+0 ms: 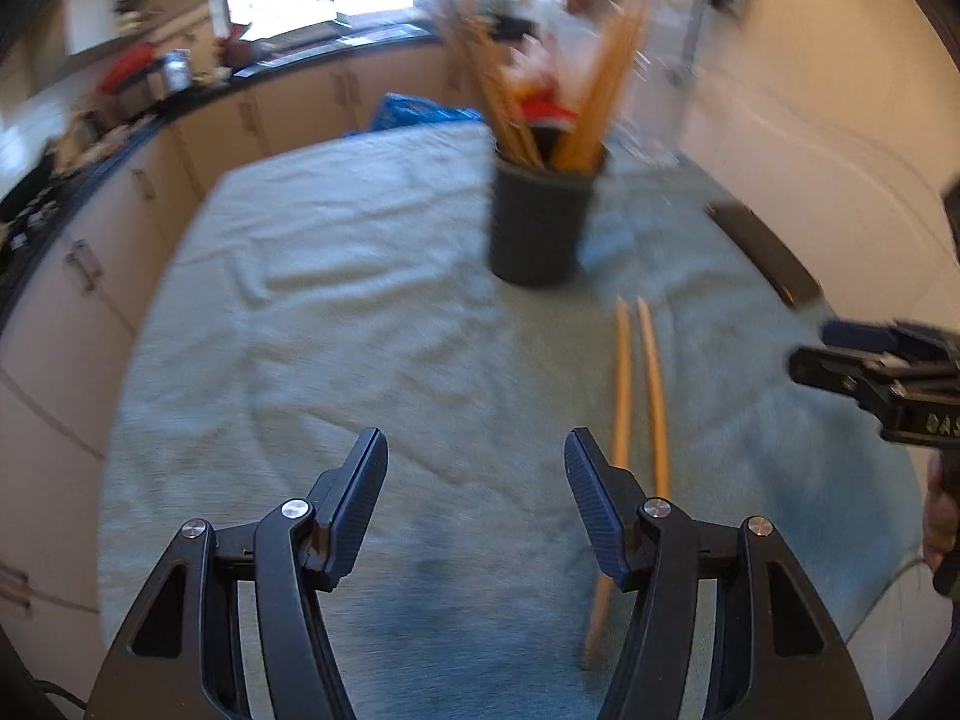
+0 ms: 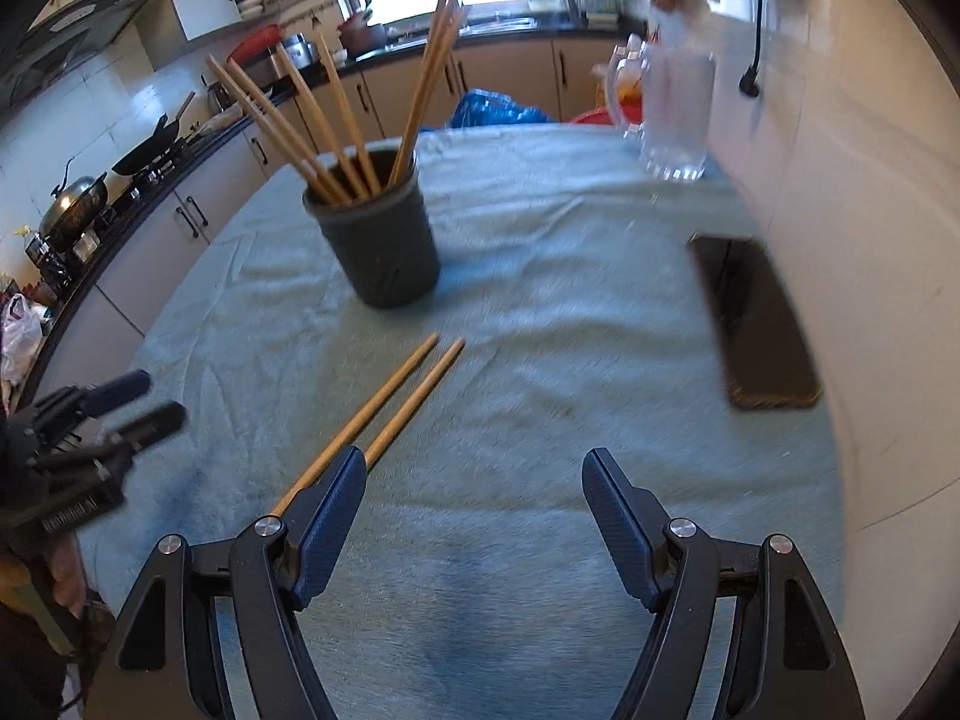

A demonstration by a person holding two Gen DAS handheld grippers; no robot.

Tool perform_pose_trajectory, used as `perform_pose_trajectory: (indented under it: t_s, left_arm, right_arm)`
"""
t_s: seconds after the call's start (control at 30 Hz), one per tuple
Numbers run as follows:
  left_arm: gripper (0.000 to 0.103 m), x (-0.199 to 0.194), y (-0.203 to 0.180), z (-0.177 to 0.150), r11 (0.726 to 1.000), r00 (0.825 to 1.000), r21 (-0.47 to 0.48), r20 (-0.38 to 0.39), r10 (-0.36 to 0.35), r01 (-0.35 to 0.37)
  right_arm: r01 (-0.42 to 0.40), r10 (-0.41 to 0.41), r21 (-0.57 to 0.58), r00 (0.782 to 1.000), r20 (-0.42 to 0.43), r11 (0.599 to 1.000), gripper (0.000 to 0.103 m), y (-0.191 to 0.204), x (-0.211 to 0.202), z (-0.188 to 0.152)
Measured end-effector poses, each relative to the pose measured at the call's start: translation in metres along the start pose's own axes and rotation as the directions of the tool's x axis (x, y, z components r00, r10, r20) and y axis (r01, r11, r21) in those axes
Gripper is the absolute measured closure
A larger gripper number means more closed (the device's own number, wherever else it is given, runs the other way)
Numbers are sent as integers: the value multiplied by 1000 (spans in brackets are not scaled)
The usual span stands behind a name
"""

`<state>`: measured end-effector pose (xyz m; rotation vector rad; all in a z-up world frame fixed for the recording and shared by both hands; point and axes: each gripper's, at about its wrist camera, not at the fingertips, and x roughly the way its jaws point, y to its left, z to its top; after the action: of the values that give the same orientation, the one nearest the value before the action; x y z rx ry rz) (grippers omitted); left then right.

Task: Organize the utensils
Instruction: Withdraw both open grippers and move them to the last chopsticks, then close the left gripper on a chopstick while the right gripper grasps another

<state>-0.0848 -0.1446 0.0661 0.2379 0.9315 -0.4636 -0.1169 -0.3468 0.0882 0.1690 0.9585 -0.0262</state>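
From the left wrist camera, the left gripper (image 1: 477, 450) hangs over a worktop (image 1: 300, 276) covered with a pale blue-green cloth. Its two dark fingers (image 1: 360, 498) stand partly apart, with only cloth showing between them; they hold nothing. Just to the right of the right-hand finger, two wooden chopsticks (image 1: 636, 384) lie side by side on the cloth, their narrow tips pointing away toward a dark round cup (image 1: 540, 222). The cup stands upright farther back, with more chopsticks and something red sticking out of it, blurred. A flat dark slab (image 1: 762, 252) lies near the wall to the right. The right gripper (image 1: 840, 354) enters at the right edge, its fingers apart.

From the right wrist camera, the right gripper (image 2: 474, 468) hangs over the same cloth with its fingers (image 2: 618, 516) wide apart and nothing between them. The two loose chopsticks (image 2: 396, 396) lie at a slant to the left, and their thick ends pass behind the left-hand finger. Beyond their tips stands the cup (image 2: 378, 246), holding several upright chopsticks (image 2: 336, 120) that fan outward. The dark slab (image 2: 762, 324) lies to the right, and a clear glass jug (image 2: 672, 114) stands at the far end by the wall. The left gripper (image 2: 144, 402) shows at the left edge, held in a hand (image 2: 66, 576).
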Motion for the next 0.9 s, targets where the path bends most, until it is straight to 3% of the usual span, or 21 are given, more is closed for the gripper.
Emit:
perform_pose_trajectory:
  t_s: [0.2, 0.37, 0.5, 0.57, 0.67, 0.77, 0.9]
  left_arm:
    - [49, 26, -28, -4, 992, 993, 72, -59, -102, 106]
    - [72, 51, -45, -1, 983, 980, 87, -133, -150, 162]
    - [74, 64, -49, -1, 982, 976, 82, -151, -154, 168]
    - [91, 65, -51, -1, 986, 981, 85, -141, -133, 146]
    - [96, 66, -35, -1, 992, 981, -6, -150, -124, 124]
    - [96, 61, -14, -6, 991, 983, -103, -153, -103, 88]
    - [96, 55, 8, -19, 967, 975, -227, -159, -157, 118]
  right_arm:
    - [-29, 30, 28, 999, -27, 999, 24, -2, 17, -9]
    - [-39, 41, 65, 999, -20, 997, 24, -10, 18, -11]
    - [-49, 50, 84, 999, -10, 995, 24, -13, 18, -11]
    - [-51, 52, 85, 999, -10, 995, 24, -13, 19, -11]
    - [-54, 56, 77, 998, -17, 996, 24, -10, 23, -12]
    - [-65, 67, 62, 997, -29, 996, 32, -2, 28, -11]
    - [-89, 91, 47, 995, -44, 995, 40, 14, 41, -6]
